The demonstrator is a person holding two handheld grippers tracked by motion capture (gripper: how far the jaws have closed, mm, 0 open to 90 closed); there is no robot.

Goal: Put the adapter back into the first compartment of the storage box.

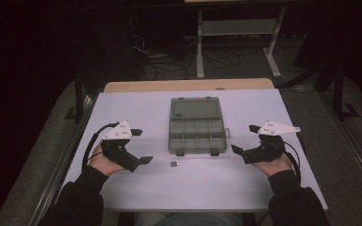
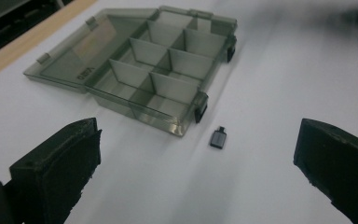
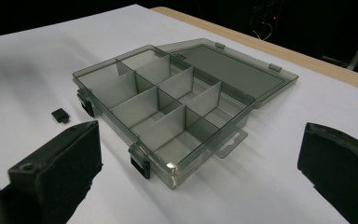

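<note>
A clear grey plastic organiser box (image 1: 197,133) lies open mid-table, its lid (image 1: 195,108) folded flat toward the far side and its several compartments empty (image 2: 161,70) (image 3: 161,109). A small dark adapter-like piece (image 1: 174,164) lies on the table just in front of the box's near left corner (image 2: 218,138) (image 3: 61,115). My left gripper (image 1: 140,146) is held open left of the box, nothing between its jaws. My right gripper (image 1: 245,139) is held open right of the box, likewise empty.
The white table top (image 1: 136,110) has a wooden strip (image 1: 188,85) along its far edge. Beyond it stand a white desk frame (image 1: 238,40) and cables on a dark floor. Two black latches (image 1: 197,153) stick out from the box's near side.
</note>
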